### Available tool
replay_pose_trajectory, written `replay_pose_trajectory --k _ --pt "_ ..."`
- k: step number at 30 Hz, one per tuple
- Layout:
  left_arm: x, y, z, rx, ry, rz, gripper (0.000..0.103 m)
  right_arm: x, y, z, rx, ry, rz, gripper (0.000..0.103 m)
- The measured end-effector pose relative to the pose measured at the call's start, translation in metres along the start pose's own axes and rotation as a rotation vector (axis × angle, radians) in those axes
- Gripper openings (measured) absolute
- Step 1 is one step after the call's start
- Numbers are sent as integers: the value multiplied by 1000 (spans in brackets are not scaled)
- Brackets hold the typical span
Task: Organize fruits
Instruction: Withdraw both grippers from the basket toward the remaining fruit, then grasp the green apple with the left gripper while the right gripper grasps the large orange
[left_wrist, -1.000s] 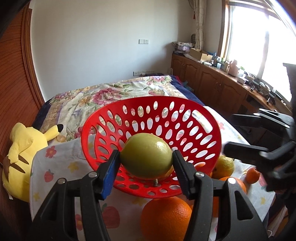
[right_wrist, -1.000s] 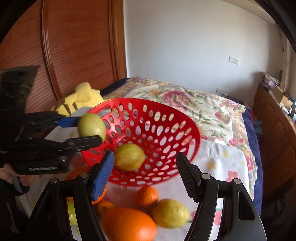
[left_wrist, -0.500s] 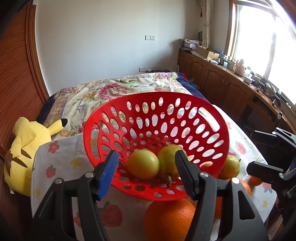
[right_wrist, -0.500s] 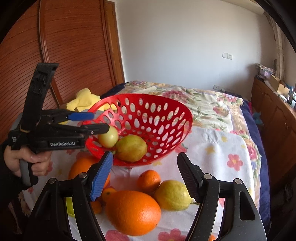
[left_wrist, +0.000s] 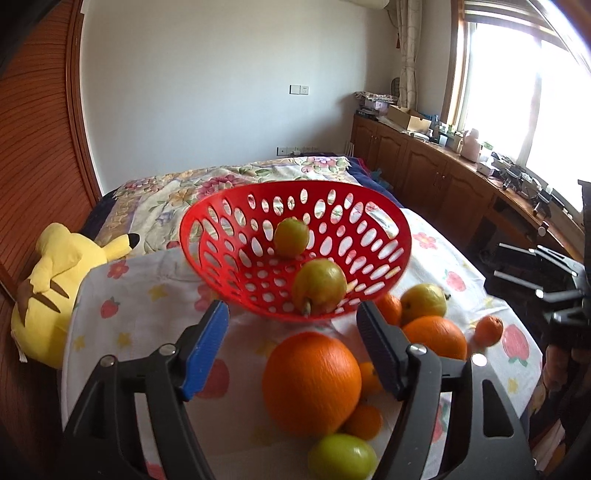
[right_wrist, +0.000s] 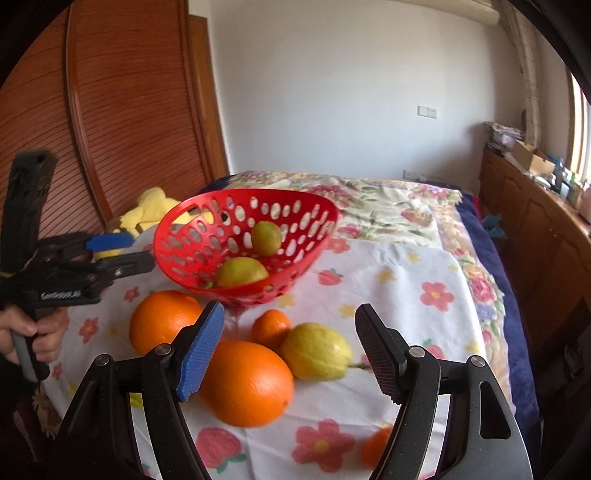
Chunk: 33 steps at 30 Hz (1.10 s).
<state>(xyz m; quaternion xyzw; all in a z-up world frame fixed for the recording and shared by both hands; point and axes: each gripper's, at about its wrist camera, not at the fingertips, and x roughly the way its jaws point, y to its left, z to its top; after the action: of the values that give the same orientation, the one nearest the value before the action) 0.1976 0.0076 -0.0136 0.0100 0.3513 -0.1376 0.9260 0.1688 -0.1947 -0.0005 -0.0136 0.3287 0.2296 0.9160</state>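
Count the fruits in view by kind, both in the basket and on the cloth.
Large oranges: 2
Small mandarins: 4
Yellow-green fruits in the red basket: 2
Lemon on the cloth: 1
Green fruit on the cloth: 1
Total: 10

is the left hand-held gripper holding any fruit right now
No, the left hand-held gripper is open with nothing between its fingers; the two green fruits lie in the red basket.
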Motion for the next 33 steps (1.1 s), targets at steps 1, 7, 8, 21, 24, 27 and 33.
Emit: replay_pose_trajectory --k 1,7,8,21,24,27,33 --pt "-1 -1 -3 -4 3 -1 72 -3 -2 -2 3 -5 -6 76" --pt "-11 -5 -18 -12 -12 -1 73 -17 -8 -17 11 -11 -38 75" --pt "-14 -6 -20 -15 -18 0 73 -18 -9 -19 15 -8 -44 75" --pt "-25 -12 -52 0 -41 -16 77 -14 4 -41 43 9 -25 77" --pt "-23 -13 -59 2 -26 -3 77 -7 12 -41 43 15 -11 80" --pt "-20 -14 -65 -7 -11 -8 77 0 21 -42 37 20 8 82" --pt "-15 -18 -78 -13 -7 -23 77 21 32 -45 25 53 29 85"
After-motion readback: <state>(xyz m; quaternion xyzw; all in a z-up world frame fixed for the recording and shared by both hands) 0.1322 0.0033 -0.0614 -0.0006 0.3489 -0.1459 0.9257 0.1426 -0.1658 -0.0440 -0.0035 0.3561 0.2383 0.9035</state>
